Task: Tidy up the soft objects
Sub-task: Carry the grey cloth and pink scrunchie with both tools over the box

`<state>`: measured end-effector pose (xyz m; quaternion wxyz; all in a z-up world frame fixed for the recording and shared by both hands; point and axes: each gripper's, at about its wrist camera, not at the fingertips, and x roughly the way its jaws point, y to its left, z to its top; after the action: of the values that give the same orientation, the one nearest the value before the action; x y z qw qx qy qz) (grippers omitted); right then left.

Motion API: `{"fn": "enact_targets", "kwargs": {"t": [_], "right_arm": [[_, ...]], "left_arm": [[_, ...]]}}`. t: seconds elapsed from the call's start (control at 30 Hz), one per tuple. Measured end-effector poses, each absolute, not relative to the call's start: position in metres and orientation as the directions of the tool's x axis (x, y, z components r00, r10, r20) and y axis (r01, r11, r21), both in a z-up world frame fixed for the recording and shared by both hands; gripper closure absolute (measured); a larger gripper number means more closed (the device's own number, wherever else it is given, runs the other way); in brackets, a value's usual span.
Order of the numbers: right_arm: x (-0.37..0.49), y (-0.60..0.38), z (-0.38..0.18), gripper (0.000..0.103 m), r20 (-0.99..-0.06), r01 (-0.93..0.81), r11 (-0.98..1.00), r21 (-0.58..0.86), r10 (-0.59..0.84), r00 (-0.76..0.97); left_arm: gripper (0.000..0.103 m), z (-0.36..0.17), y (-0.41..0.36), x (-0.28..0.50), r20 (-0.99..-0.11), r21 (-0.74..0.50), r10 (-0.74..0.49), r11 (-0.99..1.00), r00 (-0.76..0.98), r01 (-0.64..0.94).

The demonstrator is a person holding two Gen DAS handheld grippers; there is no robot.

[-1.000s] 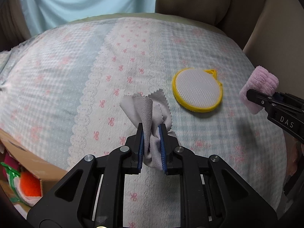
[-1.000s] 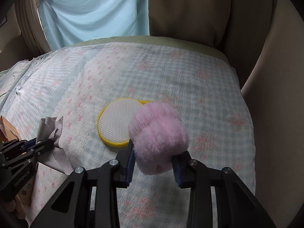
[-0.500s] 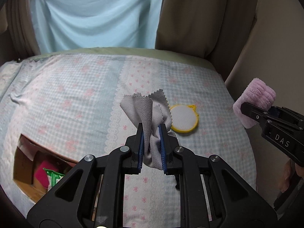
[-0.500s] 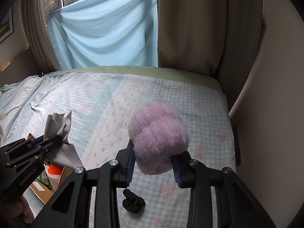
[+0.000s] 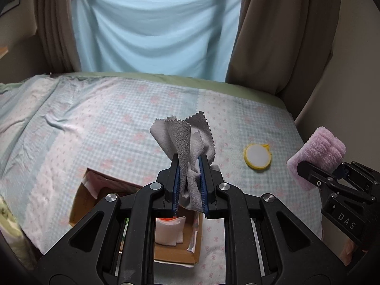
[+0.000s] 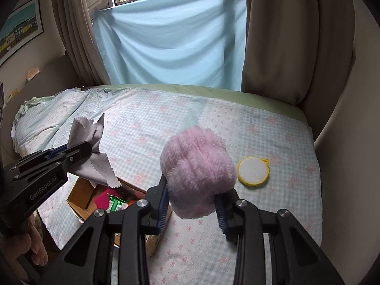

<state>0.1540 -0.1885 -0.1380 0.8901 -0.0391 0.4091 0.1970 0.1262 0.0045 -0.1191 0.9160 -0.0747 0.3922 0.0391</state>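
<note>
My left gripper [image 5: 189,163] is shut on a grey zigzag-edged cloth [image 5: 182,140] and holds it in the air above an open cardboard box [image 5: 95,190]. It also shows in the right wrist view [image 6: 78,149] with the cloth [image 6: 90,133]. My right gripper [image 6: 193,197] is shut on a fluffy pink rolled towel [image 6: 197,168], held above the bed; it shows at the right of the left wrist view [image 5: 318,154]. A round yellow-rimmed white pad [image 5: 257,157] lies on the bed [image 6: 253,170].
The bed carries a light blue checked cover [image 5: 95,123] with pink bows. The box [image 6: 83,190] holds a folded white cloth [image 5: 169,230], a pink item [image 6: 102,199] and green packets. Curtains [image 5: 152,23] and a wall stand behind and to the right.
Both grippers have pulled back and up from the bed with their loads. The yellow pad now looks farther away, and the box has come into view under the left gripper.
</note>
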Motion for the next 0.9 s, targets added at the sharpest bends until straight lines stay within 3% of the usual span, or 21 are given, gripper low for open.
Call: {"fn": "enact_targets", "kwargs": {"t": [0.27, 0.47, 0.9], "right_arm": [[0.124, -0.093, -0.152, 0.072, -0.786, -0.355, 0.926, 0.128, 0.313, 0.533], [0.117, -0.043, -0.188, 0.072, -0.838, -0.268, 0.954, 0.136, 0.255, 0.482], [0.120, -0.005, -0.267, 0.072, -0.929, -0.138, 0.978, 0.158, 0.195, 0.316]], "left_arm": [[0.090, -0.130, 0.105, 0.102, -0.764, -0.094, 0.006, 0.988, 0.645, -0.120], [0.090, -0.168, 0.165, 0.099, -0.818, -0.080, -0.033, 0.995, 0.574, -0.056], [0.090, -0.264, 0.196, 0.125, -0.915, -0.050, -0.083, 0.994, 0.396, 0.092]]}}
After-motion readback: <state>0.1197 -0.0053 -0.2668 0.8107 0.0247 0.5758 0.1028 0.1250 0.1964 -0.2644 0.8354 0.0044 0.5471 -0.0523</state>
